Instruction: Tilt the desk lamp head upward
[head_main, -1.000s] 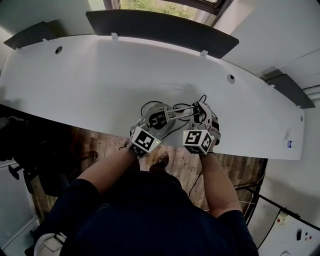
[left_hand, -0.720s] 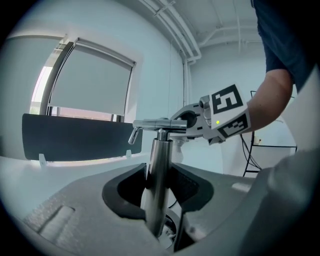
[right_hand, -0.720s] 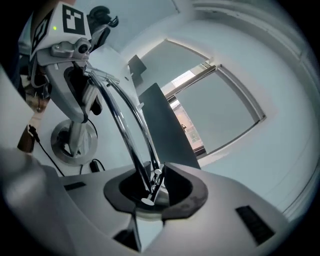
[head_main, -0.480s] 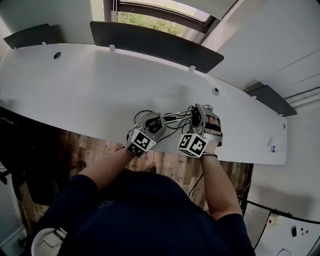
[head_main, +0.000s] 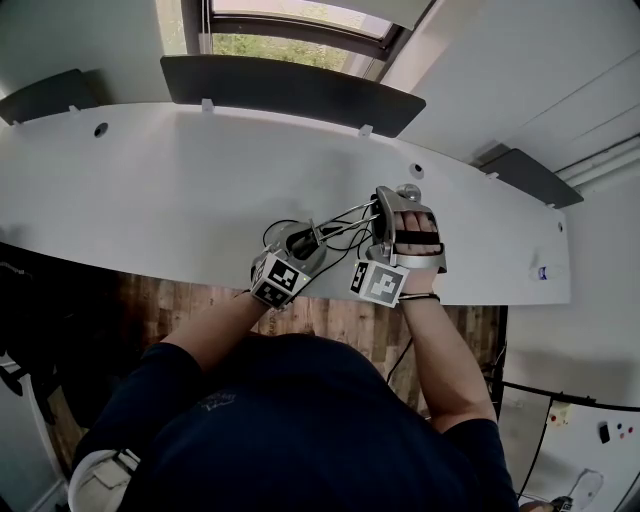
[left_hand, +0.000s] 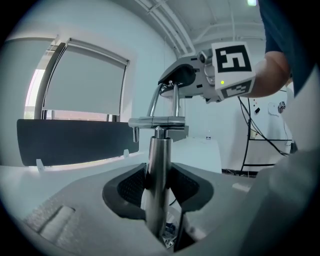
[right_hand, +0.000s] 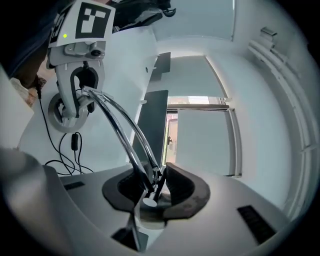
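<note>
The desk lamp is chrome, with an upright post (left_hand: 158, 170) and two thin parallel arm rods (right_hand: 122, 135). My left gripper (left_hand: 159, 187) is shut on the post just under its crossbar (left_hand: 156, 121). In the head view it (head_main: 298, 247) sits at the desk's near edge over the lamp's base. My right gripper (right_hand: 151, 192) is shut on the far end of the rods, where the lamp head joins. Its jaws have just been opening, with that joint still between the pads. From above, the right gripper (head_main: 402, 200) is beside the left one, with the rods (head_main: 345, 215) running between them.
The long white desk (head_main: 150, 190) curves away to both sides, with dark screens (head_main: 290, 90) along its far edge below a window. The lamp's black cable (right_hand: 60, 145) loops on the desk near the base. Wooden floor (head_main: 190, 300) lies below the near edge.
My right gripper has risen and rolled, carrying the rods' far end up with it. The left gripper has kept its hold on the post.
</note>
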